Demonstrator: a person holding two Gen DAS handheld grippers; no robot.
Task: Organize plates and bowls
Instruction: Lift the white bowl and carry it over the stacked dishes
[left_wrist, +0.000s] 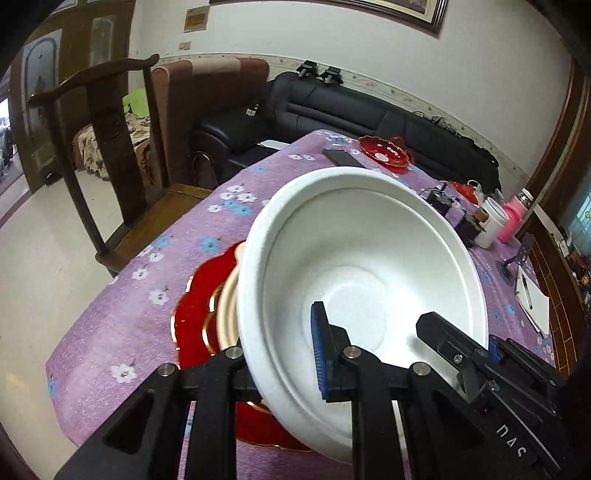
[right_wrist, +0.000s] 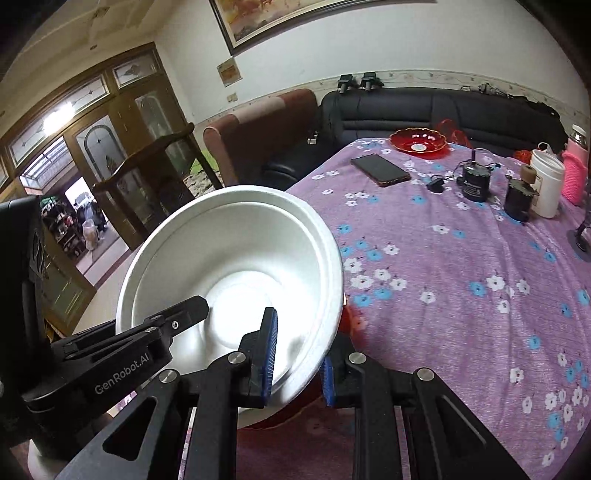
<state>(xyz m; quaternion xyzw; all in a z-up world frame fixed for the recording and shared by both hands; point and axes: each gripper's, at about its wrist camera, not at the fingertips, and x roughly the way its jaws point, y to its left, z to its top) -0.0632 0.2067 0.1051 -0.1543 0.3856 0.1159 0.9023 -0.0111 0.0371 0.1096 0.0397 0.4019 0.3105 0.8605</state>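
Note:
A large white foam bowl (left_wrist: 365, 258) is held tilted above the purple flowered tablecloth. My left gripper (left_wrist: 284, 354) is shut on its near left rim, one blue pad inside, the other finger outside. My right gripper (right_wrist: 299, 360) is shut on the opposite rim of the same bowl (right_wrist: 236, 254); its finger (left_wrist: 447, 343) shows inside the bowl in the left wrist view. Under the bowl lies a red scalloped plate (left_wrist: 199, 317) with a gold-rimmed dish (left_wrist: 229, 302) on it. A second red plate (right_wrist: 419, 142) sits at the table's far end.
A black phone (right_wrist: 380, 169), small black devices (right_wrist: 474, 181), a white cup (right_wrist: 546, 182) and a pink bottle (right_wrist: 574, 173) stand on the far right of the table. A notepad with pen (left_wrist: 532, 299) lies right. A wooden chair (left_wrist: 107, 140) and black sofa (right_wrist: 424, 107) are beyond.

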